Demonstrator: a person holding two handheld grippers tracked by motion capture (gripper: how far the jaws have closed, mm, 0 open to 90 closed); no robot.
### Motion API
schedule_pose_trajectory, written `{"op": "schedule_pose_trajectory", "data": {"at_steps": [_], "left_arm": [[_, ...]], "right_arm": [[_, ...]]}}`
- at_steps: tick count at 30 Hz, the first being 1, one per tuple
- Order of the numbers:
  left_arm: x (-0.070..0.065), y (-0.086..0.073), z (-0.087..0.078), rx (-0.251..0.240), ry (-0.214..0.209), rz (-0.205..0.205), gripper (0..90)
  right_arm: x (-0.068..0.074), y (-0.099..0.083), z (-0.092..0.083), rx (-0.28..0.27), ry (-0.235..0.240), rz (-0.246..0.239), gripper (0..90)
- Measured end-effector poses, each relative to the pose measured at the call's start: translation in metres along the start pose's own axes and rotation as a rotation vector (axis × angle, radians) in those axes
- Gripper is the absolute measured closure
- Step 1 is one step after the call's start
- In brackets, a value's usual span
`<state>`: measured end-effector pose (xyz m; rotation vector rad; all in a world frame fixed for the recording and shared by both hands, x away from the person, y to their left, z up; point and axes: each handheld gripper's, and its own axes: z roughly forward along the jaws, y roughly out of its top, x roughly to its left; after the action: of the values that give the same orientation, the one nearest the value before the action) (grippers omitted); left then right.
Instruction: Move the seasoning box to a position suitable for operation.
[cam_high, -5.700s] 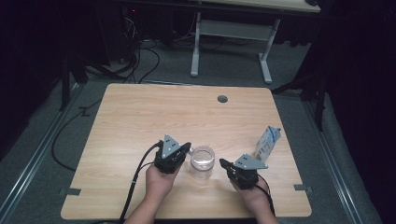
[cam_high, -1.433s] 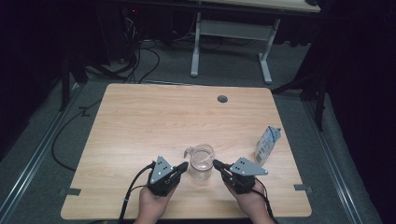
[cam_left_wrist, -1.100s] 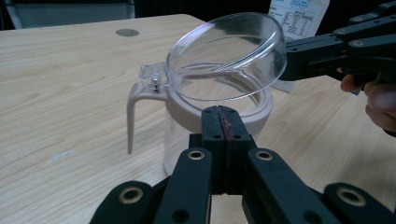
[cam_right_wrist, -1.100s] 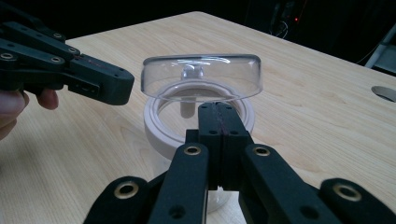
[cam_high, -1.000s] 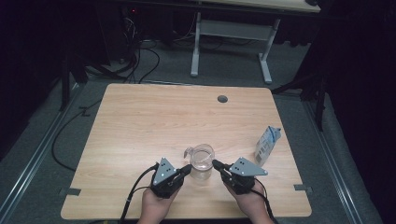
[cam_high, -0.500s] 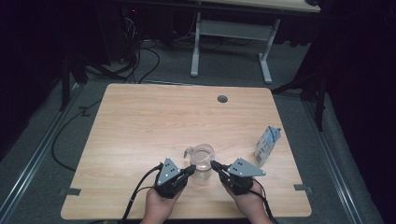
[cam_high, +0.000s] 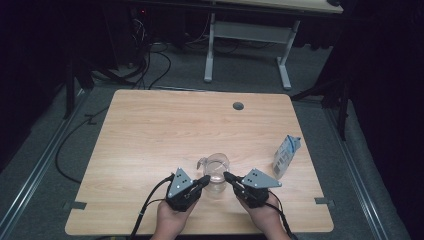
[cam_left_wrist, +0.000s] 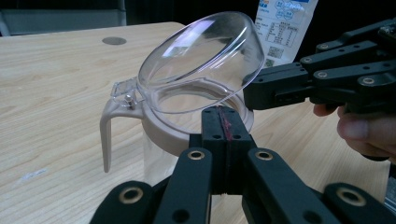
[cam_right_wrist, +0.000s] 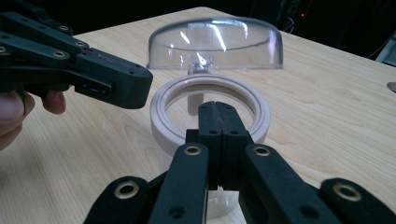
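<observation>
Both tools are matte black. The left gripper (cam_high: 204, 180) and the right gripper (cam_high: 227, 176), either side of the clear jug (cam_high: 218, 172), each carry a grey three-cornered plate, brass-ringed pivot holes, small screws, a thin red line along the jaw seam, and a trailing black cable.

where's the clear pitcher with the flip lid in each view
High view: the pitcher stands near the table's front edge, between the tips of the left hand-held gripper and the right hand-held gripper.
Left gripper view: centre, handle to the left, lid tilted open.
Right gripper view: centre, pale rim facing the camera, lid raised behind it.
Shared landmark: the pitcher's pale rim ring.
</observation>
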<state>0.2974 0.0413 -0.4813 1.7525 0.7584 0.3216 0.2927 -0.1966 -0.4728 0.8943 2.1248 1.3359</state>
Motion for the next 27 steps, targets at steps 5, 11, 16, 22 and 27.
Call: {"op": "schedule_pose_trajectory", "data": {"at_steps": [5,11,16,22,27], "left_arm": [[0.003,0.003,-0.002,-0.022,0.007,-0.007,90.0],[0.006,0.005,-0.003,-0.039,0.014,-0.017,90.0],[0.008,0.006,-0.004,-0.047,0.023,-0.019,90.0],[0.013,0.007,-0.006,-0.065,0.027,-0.037,90.0],[0.018,0.009,-0.008,-0.082,0.038,-0.051,90.0]], "right_arm": [[0.0,-0.001,0.0,-0.006,0.002,0.007,90.0],[0.0,-0.002,0.0,-0.011,0.003,0.009,90.0],[0.0,-0.002,0.0,-0.016,0.003,0.008,90.0],[0.0,-0.002,0.0,-0.016,0.0,0.007,90.0],[0.0,-0.002,0.0,-0.016,0.003,0.009,90.0]]}}
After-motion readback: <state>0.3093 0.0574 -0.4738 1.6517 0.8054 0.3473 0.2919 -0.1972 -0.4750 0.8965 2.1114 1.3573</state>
